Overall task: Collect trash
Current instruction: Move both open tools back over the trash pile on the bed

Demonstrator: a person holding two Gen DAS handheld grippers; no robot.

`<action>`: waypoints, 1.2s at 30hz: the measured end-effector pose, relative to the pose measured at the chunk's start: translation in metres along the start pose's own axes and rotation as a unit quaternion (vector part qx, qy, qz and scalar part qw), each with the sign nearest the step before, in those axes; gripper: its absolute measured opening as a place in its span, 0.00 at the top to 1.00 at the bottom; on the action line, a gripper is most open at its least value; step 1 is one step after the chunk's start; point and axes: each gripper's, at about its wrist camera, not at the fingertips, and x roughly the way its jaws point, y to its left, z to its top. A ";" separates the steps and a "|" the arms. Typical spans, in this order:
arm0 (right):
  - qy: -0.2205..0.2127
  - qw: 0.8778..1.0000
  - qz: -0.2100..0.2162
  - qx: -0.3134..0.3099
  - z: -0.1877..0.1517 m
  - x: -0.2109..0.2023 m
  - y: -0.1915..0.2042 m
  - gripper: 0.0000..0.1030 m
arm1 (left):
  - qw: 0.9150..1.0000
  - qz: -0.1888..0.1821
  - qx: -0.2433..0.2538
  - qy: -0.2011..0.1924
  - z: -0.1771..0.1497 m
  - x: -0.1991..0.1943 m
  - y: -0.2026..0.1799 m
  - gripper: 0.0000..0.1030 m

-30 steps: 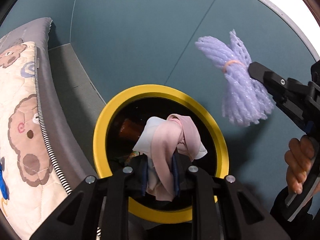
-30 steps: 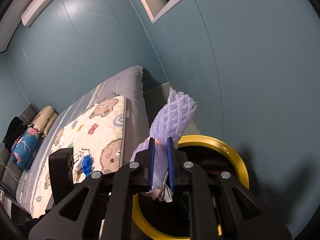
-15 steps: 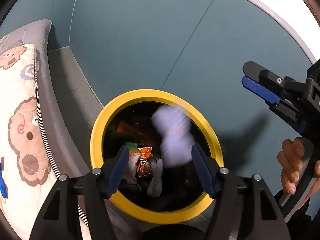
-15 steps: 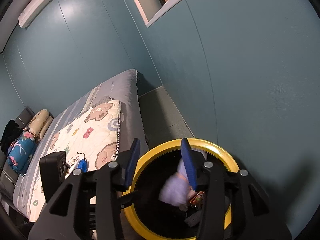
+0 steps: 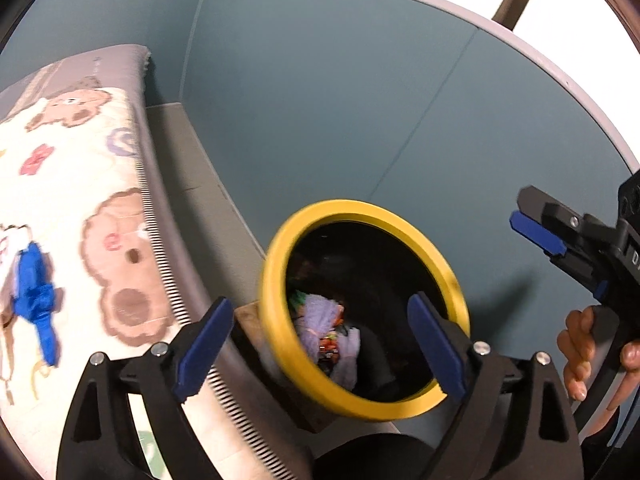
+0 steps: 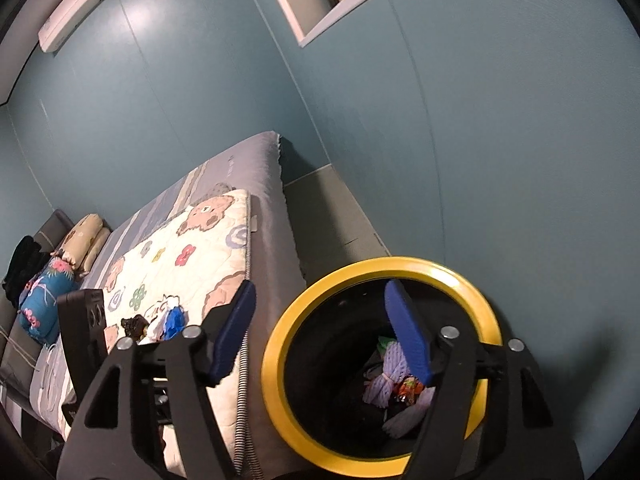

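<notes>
A black bin with a yellow rim (image 5: 276,264) (image 6: 440,266) stands on the floor beside the bed. Inside lie the purple foam net (image 5: 320,314) (image 6: 386,380), a pale cloth and colourful wrappers. My left gripper (image 5: 318,344) is open and empty above the bin's left side. My right gripper (image 6: 324,332) is open and empty above the bin; it also shows at the right of the left wrist view (image 5: 538,236). A blue and white piece of trash (image 5: 34,296) (image 6: 170,320) lies on the bear quilt, with a dark brown item (image 6: 134,325) next to it.
The bed with a bear-print quilt (image 6: 192,256) fills the left side, with pillows (image 6: 48,284) at its far end. A teal wall (image 6: 500,160) runs close behind the bin. A narrow strip of grey floor (image 6: 328,216) lies between bed and wall.
Both grippers opened and dropped their loads: the pink and white cloth and the purple foam net now lie in the bin. The left wrist view has swung left toward the bed.
</notes>
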 end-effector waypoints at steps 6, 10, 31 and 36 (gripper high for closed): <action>0.009 1.000 0.012 -0.017 -0.003 0.005 0.029 0.32 | 0.999 0.027 -0.018 -0.020 -0.005 -0.032 0.032 0.16; 0.012 0.999 0.024 -0.031 -0.005 0.008 0.054 0.31 | 0.998 0.048 -0.033 -0.038 -0.009 -0.059 0.053 0.15; 0.042 0.989 0.078 -0.121 -0.025 0.059 0.197 0.26 | 0.972 0.171 -0.127 -0.098 -0.028 -0.165 0.200 0.08; 0.061 0.984 0.085 -0.141 -0.035 0.084 0.224 0.26 | 0.964 0.193 -0.151 -0.103 -0.033 -0.177 0.235 0.08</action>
